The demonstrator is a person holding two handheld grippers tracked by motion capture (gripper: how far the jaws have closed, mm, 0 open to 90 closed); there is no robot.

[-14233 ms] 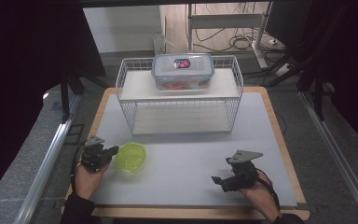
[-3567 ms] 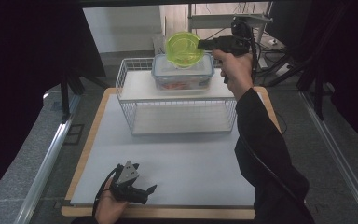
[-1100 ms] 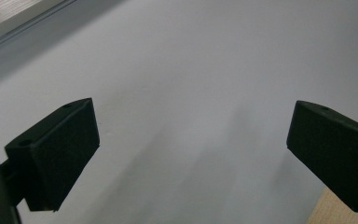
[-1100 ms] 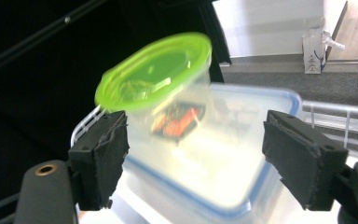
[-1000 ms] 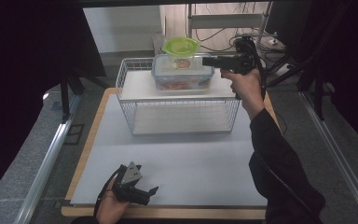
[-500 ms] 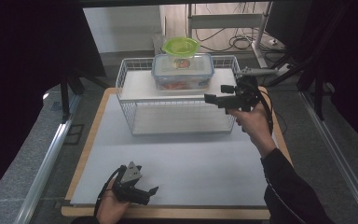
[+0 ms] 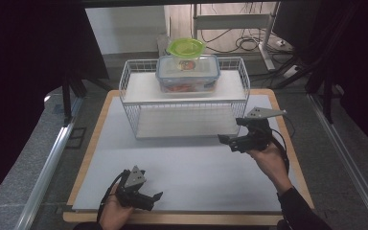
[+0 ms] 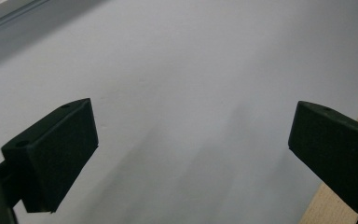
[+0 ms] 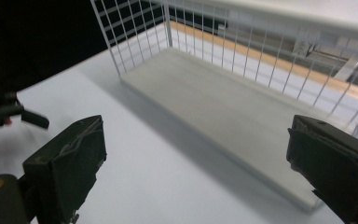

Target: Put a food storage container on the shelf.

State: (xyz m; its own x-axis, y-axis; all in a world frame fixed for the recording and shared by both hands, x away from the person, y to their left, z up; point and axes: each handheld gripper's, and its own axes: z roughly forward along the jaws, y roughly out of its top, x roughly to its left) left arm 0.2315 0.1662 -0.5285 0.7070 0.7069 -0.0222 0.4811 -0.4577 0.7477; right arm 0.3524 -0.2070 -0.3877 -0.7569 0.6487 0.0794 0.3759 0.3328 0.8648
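Jaws of right gripper just opened, empty; green bowl well apart atop container.

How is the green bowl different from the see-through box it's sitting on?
The green bowl is round, bright green and small; the clear box is rectangular, see-through and wider. The bowl sits on top; the box rests on the white wire rack and carries a blue-edged lid with something red inside. Both are plastic-looking food containers.

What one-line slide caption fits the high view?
Green bowl sits on the lidded container atop the wire rack; both grippers, left and right, are open and empty.
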